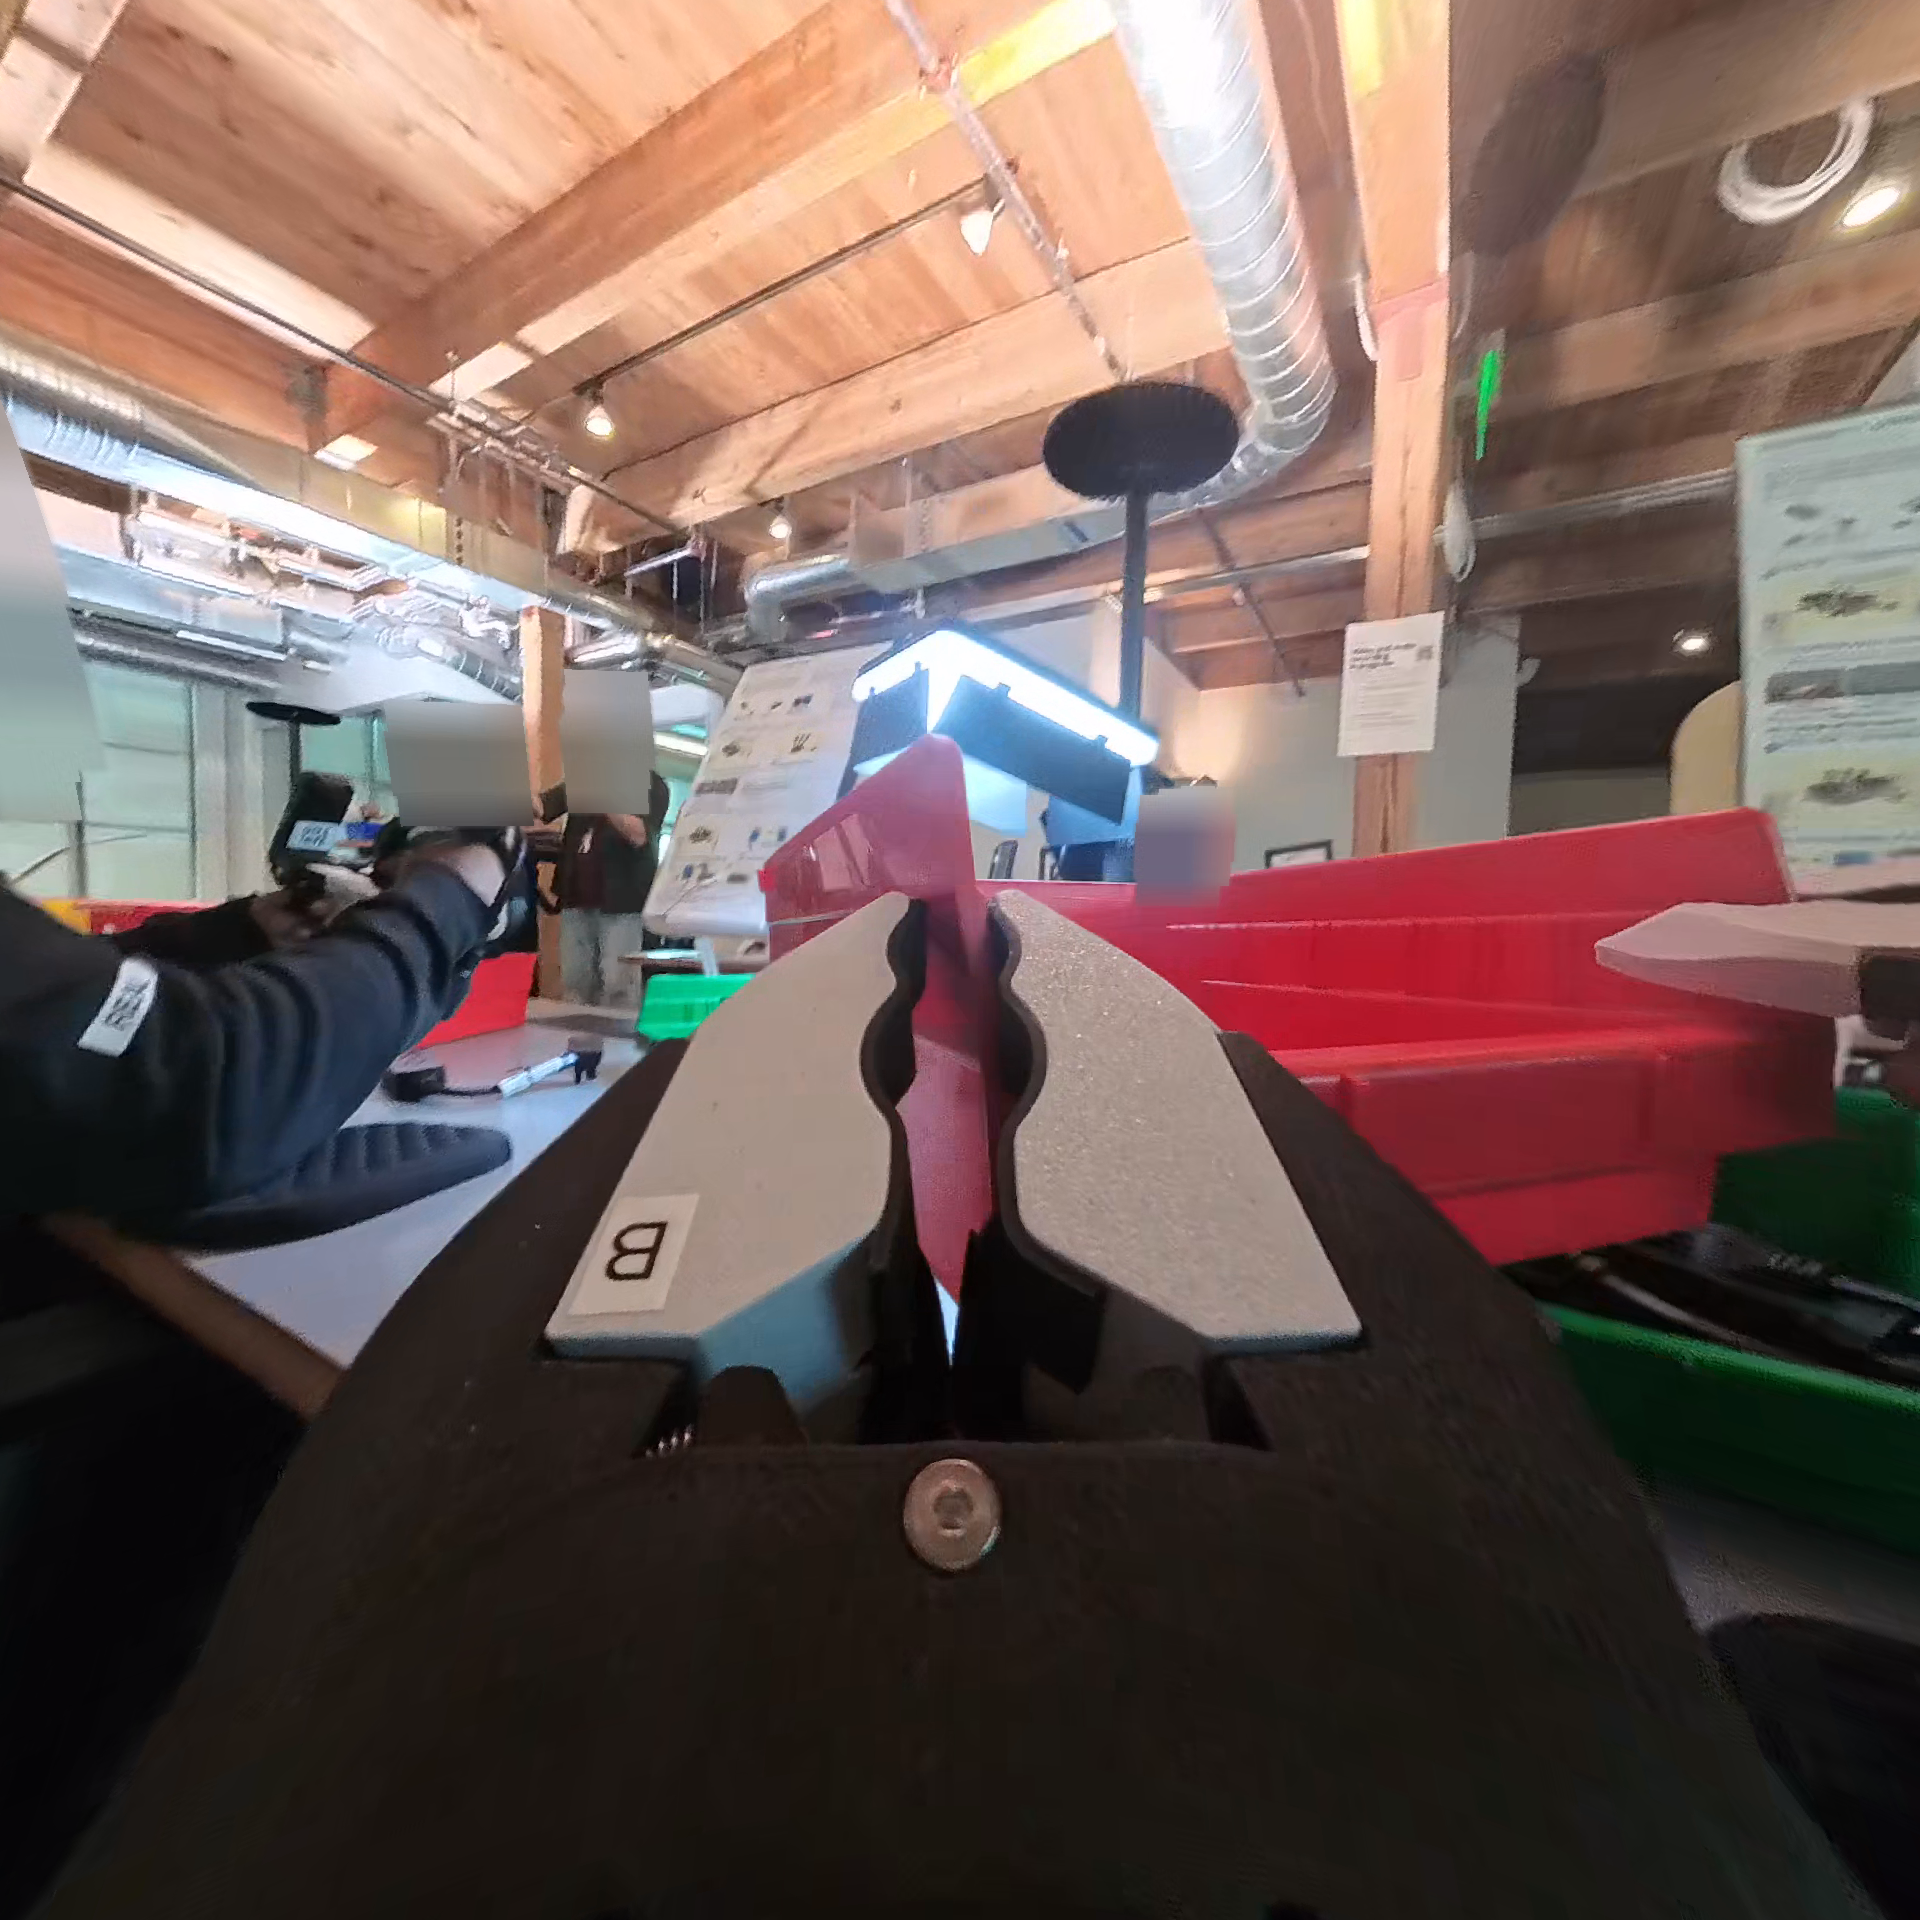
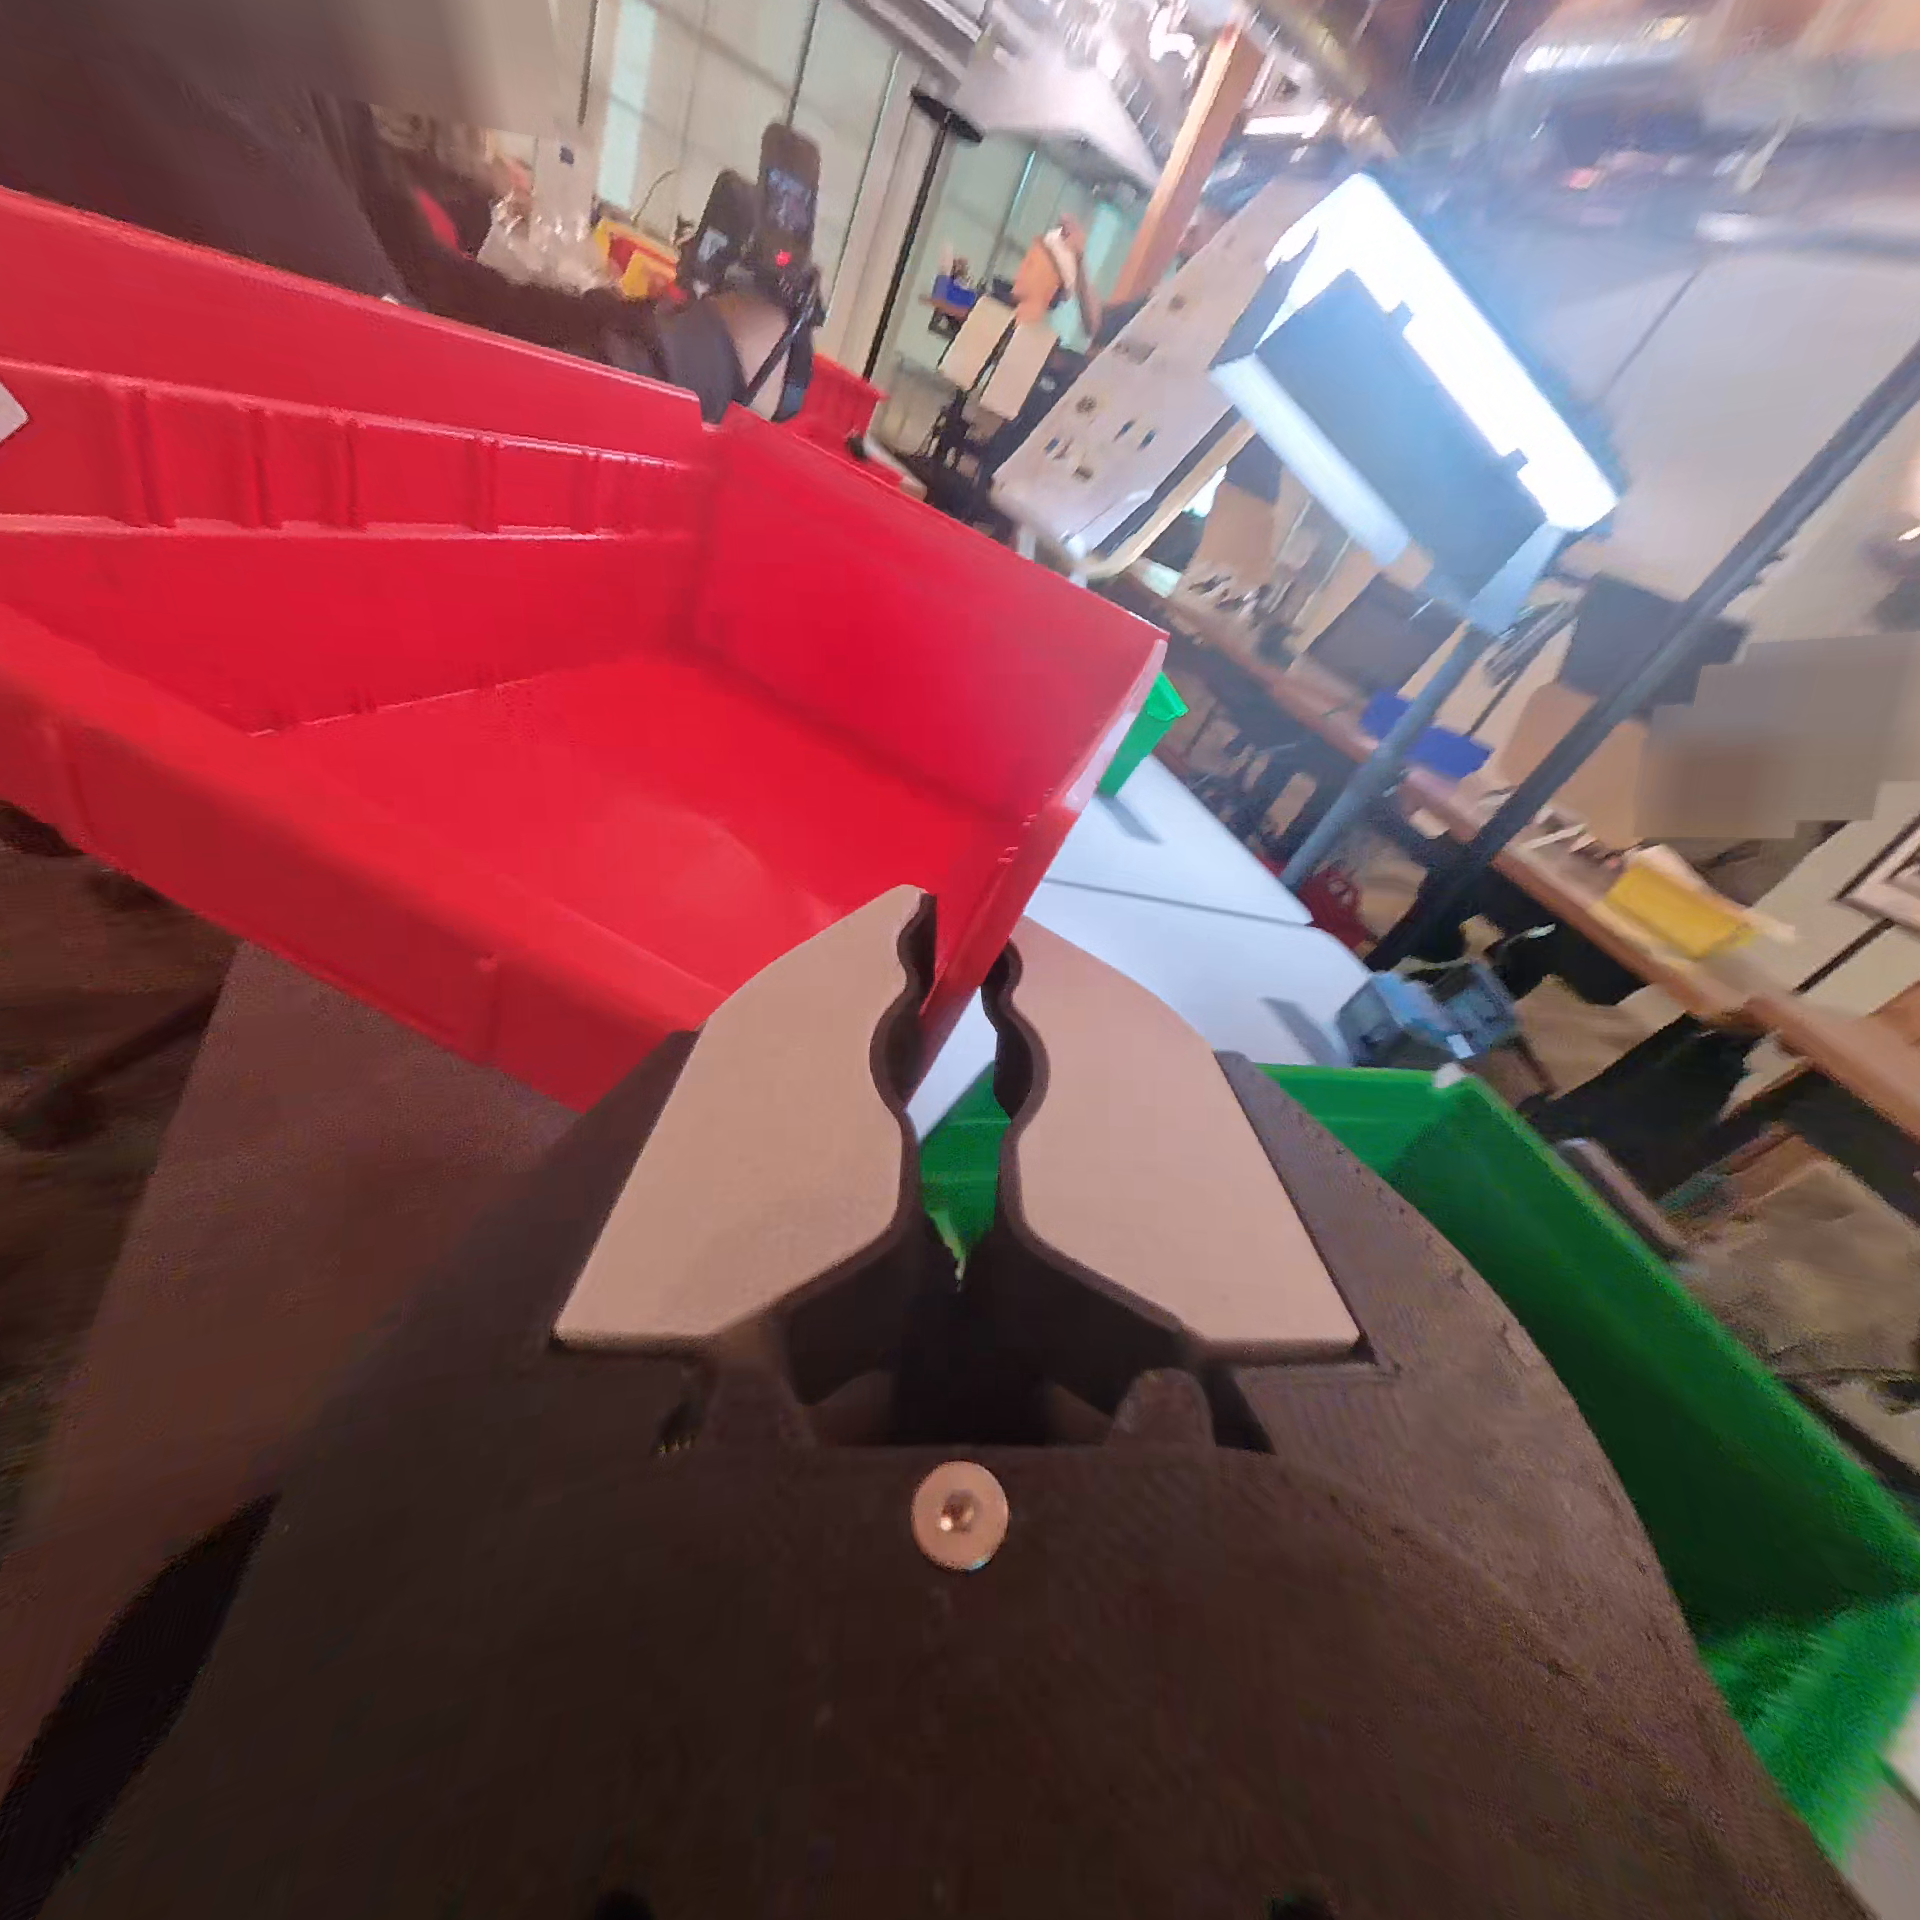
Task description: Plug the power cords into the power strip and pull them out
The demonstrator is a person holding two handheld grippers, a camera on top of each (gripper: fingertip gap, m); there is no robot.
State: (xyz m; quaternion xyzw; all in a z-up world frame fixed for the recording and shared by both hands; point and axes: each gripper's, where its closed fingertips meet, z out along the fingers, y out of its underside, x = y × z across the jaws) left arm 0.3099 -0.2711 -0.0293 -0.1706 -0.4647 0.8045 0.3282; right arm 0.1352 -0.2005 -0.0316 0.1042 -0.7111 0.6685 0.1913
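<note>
Both tongs are gripping one red bin. Left tongs (image 1: pixel 954 914) are nearly closed, pads pinching a thin red wall of the red bin (image 1: pixel 1455 997) at its corner edge. Right tongs (image 2: pixel 961 935) sit at another edge of the same bin (image 2: pixel 520 727); the gap btwn the fingers is narrow and the bin's lip runs into it, so it looks like a pinch, tho contact on the far finger is hard to confirm. Bin is tilted and seems lifted off the worktop (image 2: pixel 1174 894), and its inside looks bare.

Below it sits a green bin (image 1: pixel 1745 1392) w/ dark items inside, poss. black cables or a strip, too blurred to say which. No power strip or power cord can be identified w/ certainty in either view, so where they are can't be told; the green bin's dark contents are the best guess.

Further off, a person's dark sleeve (image 1: pixel 260 1039) reaches across another worktop w/ a small black device and cable, prob. unrelated.

Progress, as a judgement: plugging hasn't visibly begun. Nothing is plugged in, no cord in either tongs. Looks like setup or bin handling. Left to do: set the red bin down, find strip + cords, plug in, pull out.
</note>
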